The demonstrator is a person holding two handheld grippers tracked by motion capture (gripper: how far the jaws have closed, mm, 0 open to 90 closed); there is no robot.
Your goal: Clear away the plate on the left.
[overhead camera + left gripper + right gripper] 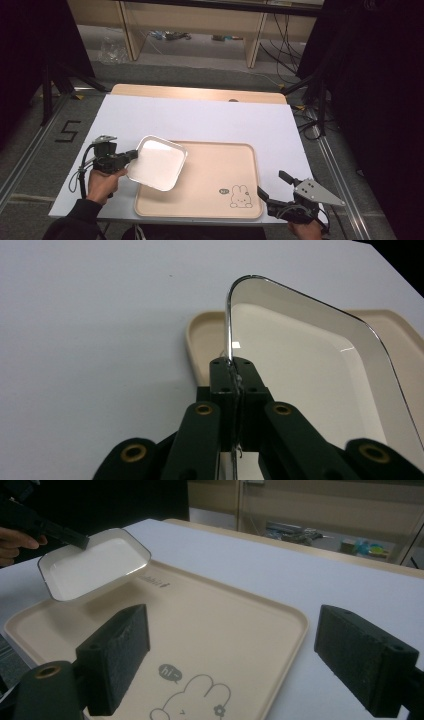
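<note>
high view shows the left gripper (pixel 131 156) clamped on the white dish (pixel 157 162) rim, lifted over the beige tray (pixel 210 165), not yet set down; right gripper (pixel 274 186) fingers wide open, empty.

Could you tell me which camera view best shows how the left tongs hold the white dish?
The left gripper view: its tongs pinch the white dish's rim edge-on. The high view shows the dish tilted over the tray; the right gripper view shows it lifted, far off.

One white dish (pixel 157 162) held above one beige tray (pixel 215 175), two grippers, left (pixel 131 155) and right (pixel 273 186), flanked that tray.
</note>
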